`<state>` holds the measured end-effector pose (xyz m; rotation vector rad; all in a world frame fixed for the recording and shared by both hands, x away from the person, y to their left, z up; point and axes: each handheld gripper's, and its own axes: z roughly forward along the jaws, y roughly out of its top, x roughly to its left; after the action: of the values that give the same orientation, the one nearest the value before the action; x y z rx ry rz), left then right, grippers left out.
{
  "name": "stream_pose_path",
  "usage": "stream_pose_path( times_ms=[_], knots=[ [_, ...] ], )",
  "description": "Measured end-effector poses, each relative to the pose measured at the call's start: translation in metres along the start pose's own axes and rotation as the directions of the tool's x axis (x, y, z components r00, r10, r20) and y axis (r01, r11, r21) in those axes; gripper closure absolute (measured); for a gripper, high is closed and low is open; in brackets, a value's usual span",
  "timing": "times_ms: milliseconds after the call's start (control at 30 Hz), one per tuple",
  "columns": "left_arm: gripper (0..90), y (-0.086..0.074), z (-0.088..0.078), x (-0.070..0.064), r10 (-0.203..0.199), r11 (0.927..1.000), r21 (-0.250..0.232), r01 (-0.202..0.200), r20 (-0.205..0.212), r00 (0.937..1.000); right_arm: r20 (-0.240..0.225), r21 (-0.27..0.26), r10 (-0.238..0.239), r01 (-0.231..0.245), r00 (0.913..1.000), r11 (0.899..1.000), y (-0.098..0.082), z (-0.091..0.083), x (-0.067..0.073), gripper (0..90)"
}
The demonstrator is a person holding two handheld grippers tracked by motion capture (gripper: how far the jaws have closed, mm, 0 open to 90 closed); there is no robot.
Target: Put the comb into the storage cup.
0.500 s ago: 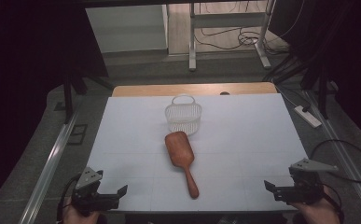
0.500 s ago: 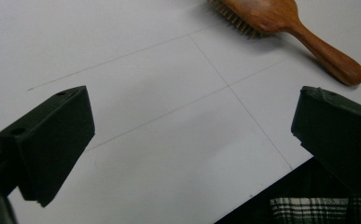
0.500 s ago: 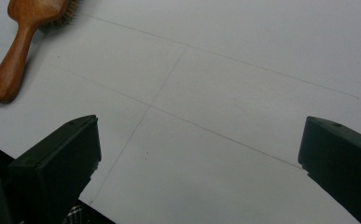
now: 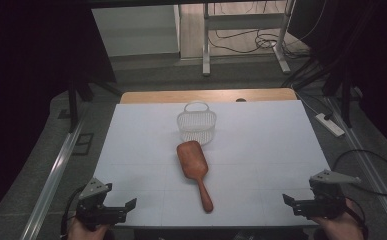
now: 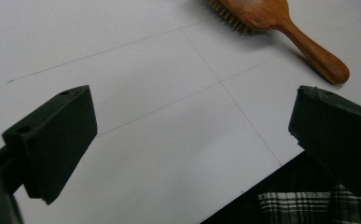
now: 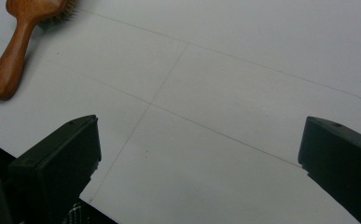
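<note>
A brown wooden hairbrush (image 4: 196, 169) lies bristles down in the middle of the white table (image 4: 261, 145), its handle toward the near edge. Just behind it stands a small white wire basket (image 4: 196, 125) with a handle. My left gripper (image 4: 123, 210) hovers at the near left corner, jaws wide open with nothing between them; the hairbrush (image 5: 281, 28) sits at the top right of the left gripper view. At the near right corner my right gripper (image 4: 293, 204) is likewise open and empty, and the hairbrush handle (image 6: 10, 60) lies at the top left of the right gripper view.
Faint grid lines cross the white table top. A wooden strip (image 4: 206, 96) runs along the far edge. A white power strip (image 4: 332, 125) lies on the floor to the right, with metal rails (image 4: 56, 175) beside the table and desk legs (image 4: 206, 45) beyond.
</note>
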<state>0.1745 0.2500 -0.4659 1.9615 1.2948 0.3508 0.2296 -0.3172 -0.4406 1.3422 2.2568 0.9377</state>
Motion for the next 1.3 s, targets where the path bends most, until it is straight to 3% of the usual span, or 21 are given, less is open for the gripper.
stream_pose_path(
  times_ms=[367,633,767,1000,1300],
  knots=[
    [1.6,0.001,0.000,0.002,0.006,0.9999,0.010,-0.006,0.035,0.9994,-0.004,0.002,-0.005,0.005,1.0000,1.000,0.000,0.000,0.000,0.0],
    [0.1,0.006,0.005,-0.002,0.031,0.9992,0.022,-0.032,0.069,0.9971,-0.005,0.005,-0.009,0.009,0.9999,1.000,0.000,0.001,0.001,0.0],
    [0.0,0.009,0.008,-0.005,0.055,0.9983,0.017,-0.056,0.065,0.9964,-0.005,0.007,-0.012,0.012,0.9999,1.000,0.001,0.001,0.001,0.0],
    [0.0,0.014,0.014,-0.008,0.091,0.9954,0.023,-0.093,0.075,0.9930,-0.004,0.007,-0.013,0.013,0.9999,1.000,0.001,0.001,0.001,0.0],
    [0.0,0.022,0.025,-0.010,0.109,0.9935,0.020,-0.112,0.132,0.9853,-0.004,0.006,-0.014,0.014,0.9999,1.000,0.001,0.001,0.001,0.0]
  ],
)
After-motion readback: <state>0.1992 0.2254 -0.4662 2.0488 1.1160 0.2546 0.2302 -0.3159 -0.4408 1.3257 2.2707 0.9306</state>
